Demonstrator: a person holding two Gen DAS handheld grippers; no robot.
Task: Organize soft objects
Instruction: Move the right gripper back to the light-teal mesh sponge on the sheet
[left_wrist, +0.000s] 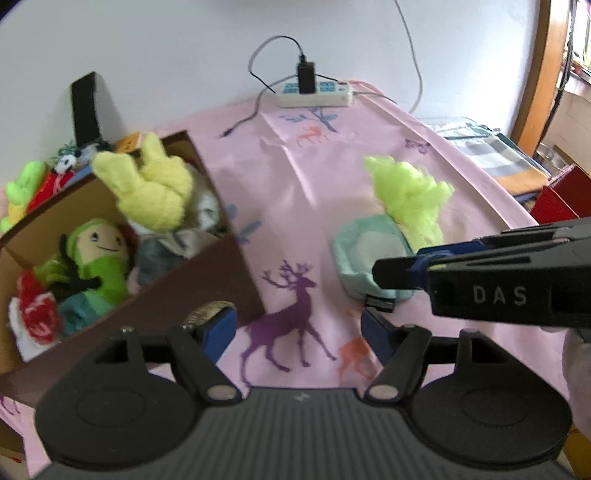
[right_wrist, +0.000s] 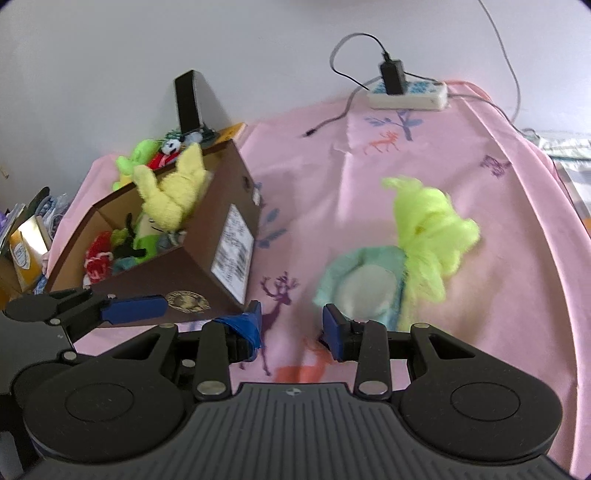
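Where box (right_wrist: 207, 236) hides toys (left-wrist view): green doll (left_wrist: 98, 260).

Pink tablecloth (left_wrist: 325, 192): thin cloth w/ slight sheen, creased, printed deer. Brown box (right_wrist: 207, 266): matt cardboard, white paper label on side, glossy gold sticker near corner. Yellow plush (left_wrist: 155, 192) in box: fuzzy terry-like fabric. Neon green toy (right_wrist: 428, 232), right: shaggy, fluffy pile. Mint plush (left_wrist: 365, 258) just near of it: smooth soft fleece, woven tag. Far power strip (left_wrist: 314, 94): smooth white plastic. Left gripper (left_wrist: 299, 332) & right gripper (right_wrist: 291, 325): matt black plastic, metal rivets, blue pads.
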